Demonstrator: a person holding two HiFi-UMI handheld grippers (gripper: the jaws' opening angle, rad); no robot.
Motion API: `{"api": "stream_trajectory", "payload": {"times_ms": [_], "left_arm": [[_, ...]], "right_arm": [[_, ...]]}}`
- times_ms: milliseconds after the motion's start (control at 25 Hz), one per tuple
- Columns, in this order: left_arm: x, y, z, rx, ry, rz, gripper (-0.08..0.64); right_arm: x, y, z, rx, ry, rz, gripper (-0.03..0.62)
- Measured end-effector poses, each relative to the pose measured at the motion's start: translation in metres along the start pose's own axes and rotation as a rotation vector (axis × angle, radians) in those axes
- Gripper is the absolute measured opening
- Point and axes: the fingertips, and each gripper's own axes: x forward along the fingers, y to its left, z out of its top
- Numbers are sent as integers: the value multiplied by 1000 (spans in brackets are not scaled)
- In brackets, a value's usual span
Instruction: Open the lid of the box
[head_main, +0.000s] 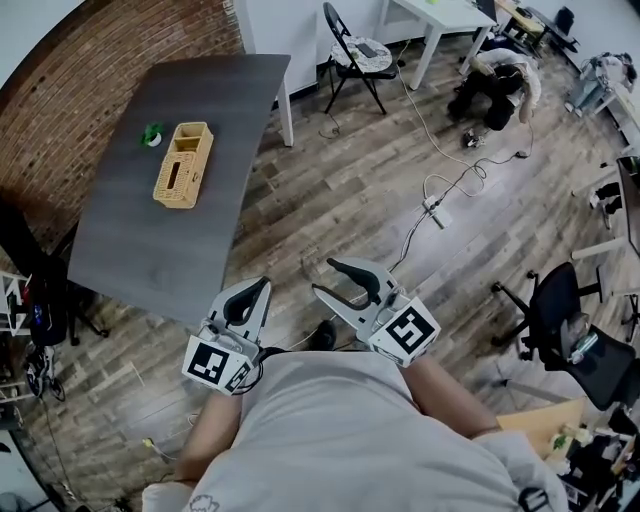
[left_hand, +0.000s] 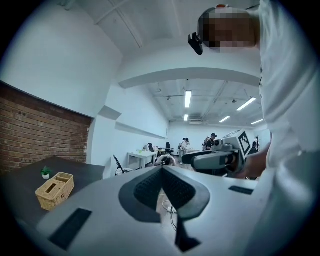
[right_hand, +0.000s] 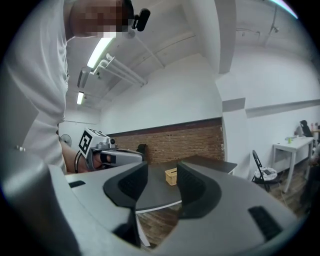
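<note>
The box (head_main: 183, 164) sits on the table (head_main: 140, 250) at upper left, well apart from both grippers. The left gripper (head_main: 260, 286) is closed and empty. The right gripper (head_main: 322, 278) is open, with nothing between its jaws.

Bright, even light from ceiling strip lights (left_hand: 188, 98); soft shadows; fisheye warp w/ dark vignette at edges.

Shown are one wicker box (head_main: 183, 164), one potted plant (head_main: 153, 134), one dark table (head_main: 150, 250), one folding chair (head_main: 357, 55) and two grippers: left gripper (head_main: 263, 285), right gripper (head_main: 325, 277).
</note>
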Motion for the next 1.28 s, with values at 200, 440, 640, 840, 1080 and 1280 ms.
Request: {"api": "stream_trajectory", "payload": {"times_ms": [200, 440, 640, 840, 1080, 1280], "left_arm": [[16, -4, 4, 7, -5, -22, 11], [37, -2, 10, 14, -11, -54, 11], [63, 11, 14, 15, -12, -81, 11], [87, 39, 21, 7, -21, -96, 11], [110, 92, 28, 12, -31, -88, 11], [120, 149, 40, 5, -46, -68, 11]], "right_arm": [[-11, -13, 6, 0, -18, -30, 193], [-16, -28, 4, 7, -16, -58, 196], [-7, -51, 2, 16, -7, -81, 196], [17, -77, 5, 17, 4, -79, 198], [67, -105, 8, 12, 7, -51, 198], [124, -126, 20, -3, 8, -26, 198]]}}
